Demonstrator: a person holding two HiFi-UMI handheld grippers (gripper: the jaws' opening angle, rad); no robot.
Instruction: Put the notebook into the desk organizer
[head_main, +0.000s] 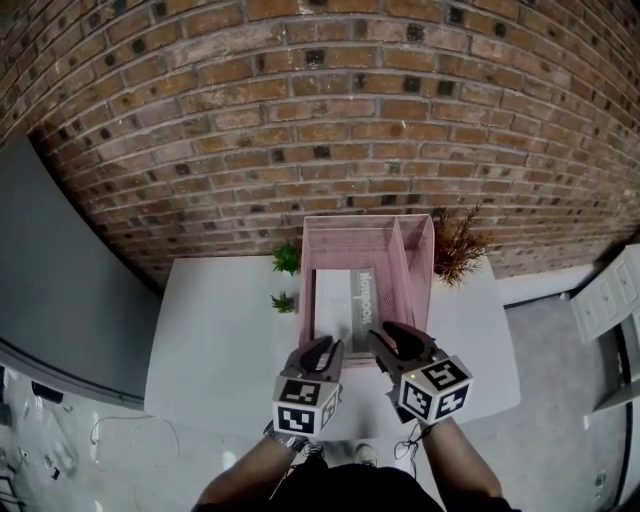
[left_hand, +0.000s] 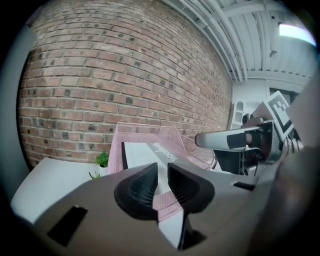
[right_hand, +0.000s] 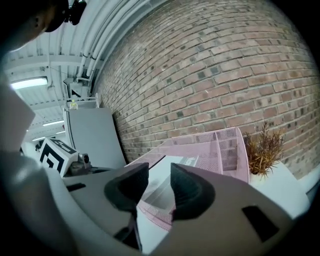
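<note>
Head view: the notebook (head_main: 340, 300), laid flat in the desk organizer (head_main: 350, 222), is judged light and bendy, best pinched edgewise. Left gripper (head_main: 325, 347) and right gripper (head_main: 395, 332) fingers are parted, empty.

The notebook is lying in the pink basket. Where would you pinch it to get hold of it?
Probably its near edge, coming from the person's side. The notebook lies down inside the pink organizer, whose mesh walls rise high at the back and sides but low in front, so that edge looks easiest to reach. Both grippers, left and right, hover there with jaws apart.
</note>
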